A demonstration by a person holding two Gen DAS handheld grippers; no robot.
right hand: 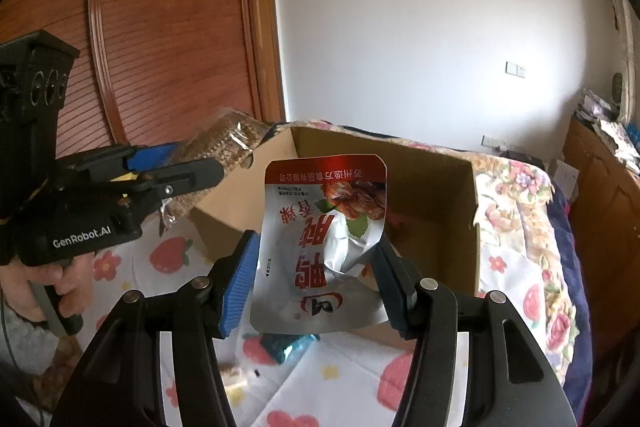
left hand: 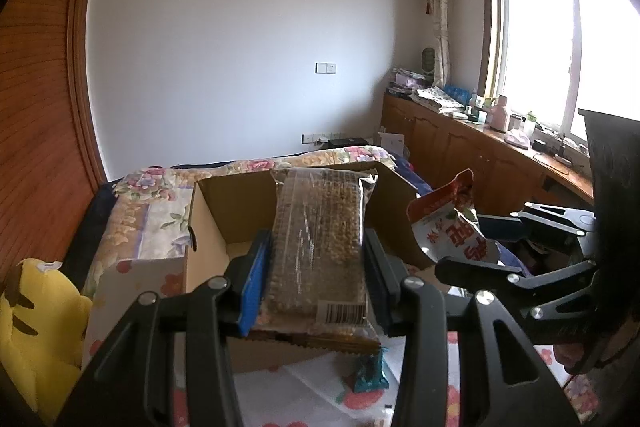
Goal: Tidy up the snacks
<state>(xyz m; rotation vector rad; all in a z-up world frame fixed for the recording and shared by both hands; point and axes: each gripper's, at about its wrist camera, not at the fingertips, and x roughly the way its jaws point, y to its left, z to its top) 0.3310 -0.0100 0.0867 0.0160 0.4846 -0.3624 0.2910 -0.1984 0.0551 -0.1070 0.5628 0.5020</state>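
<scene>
My left gripper (left hand: 316, 251) is shut on a clear pack of brown grain bars (left hand: 320, 243) and holds it above the near edge of an open cardboard box (left hand: 216, 211). My right gripper (right hand: 316, 255) is shut on a silver and red snack pouch (right hand: 324, 247), held over the box's near side (right hand: 440, 179). The pouch also shows at the right of the left wrist view (left hand: 452, 223), and the left gripper with the bar pack shows at the left of the right wrist view (right hand: 224, 147). A small teal snack packet (left hand: 370, 373) lies on the bed below both grippers (right hand: 288, 345).
The box stands on a bed with a floral and strawberry-print cover (right hand: 532, 267). A yellow plush toy (left hand: 36, 335) sits at the left. A wooden wardrobe (right hand: 168, 27) stands behind. A wooden cabinet top with clutter (left hand: 492, 131) runs under the window at the right.
</scene>
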